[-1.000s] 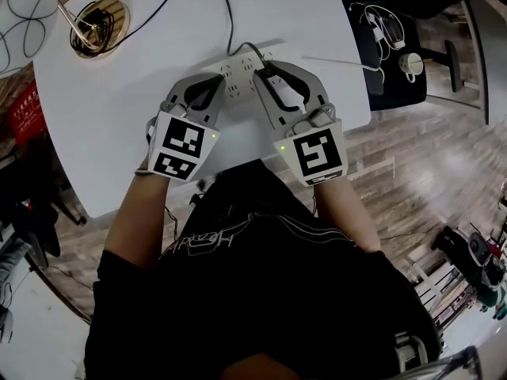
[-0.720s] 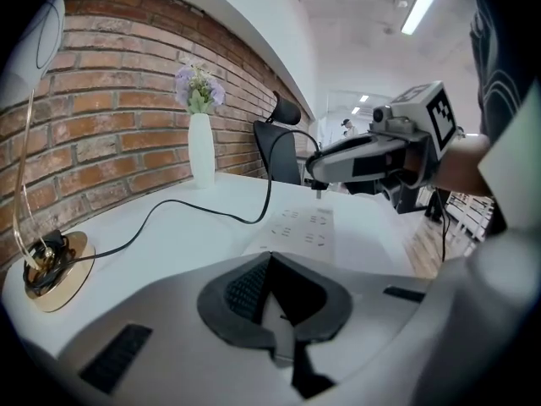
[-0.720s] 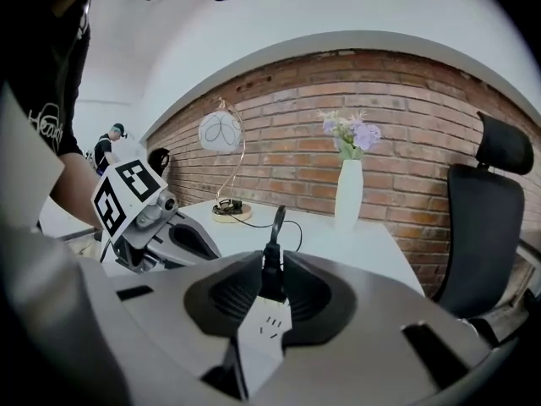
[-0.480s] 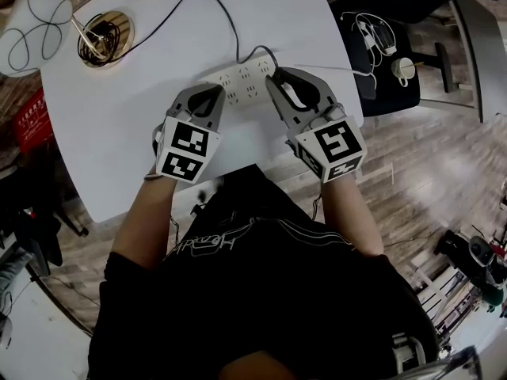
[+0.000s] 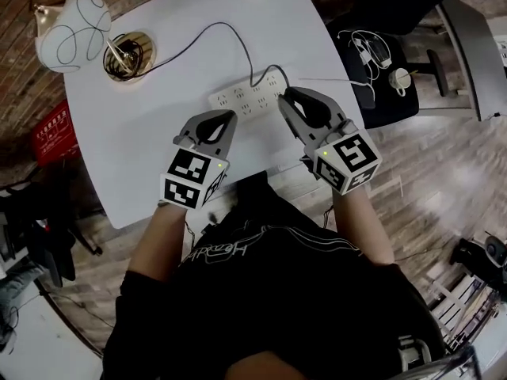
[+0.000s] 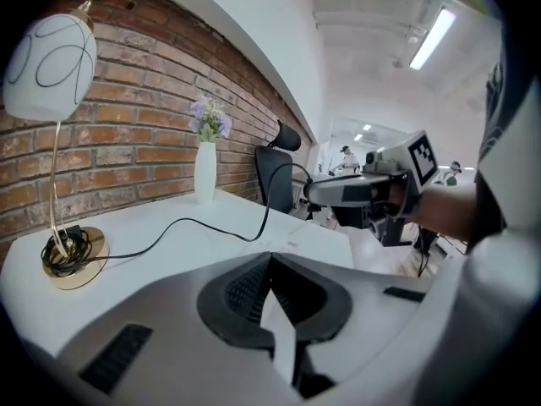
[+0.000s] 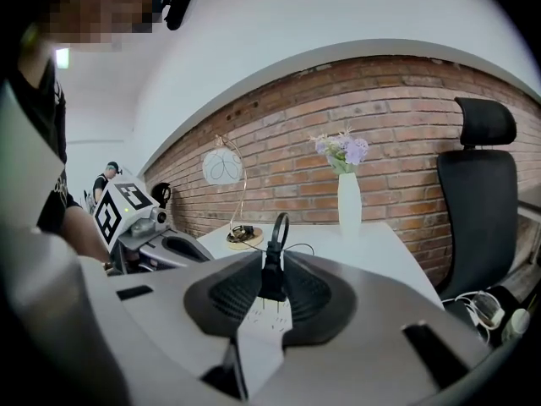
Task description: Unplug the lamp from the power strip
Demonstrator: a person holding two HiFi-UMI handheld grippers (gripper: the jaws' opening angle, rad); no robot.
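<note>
both prongs of the small black lamp plug (image 7: 272, 282) have just come out of the white plastic power strip (image 5: 245, 100), pinched by the right gripper (image 7: 272, 265); left gripper (image 6: 270, 259) pressed together, empty: unplugged.

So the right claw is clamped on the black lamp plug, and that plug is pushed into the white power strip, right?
No. The right claw is clamped on the black lamp plug, but that plug is out of the white power strip, its metal prongs bare above it; the right gripper view shows this.
</note>
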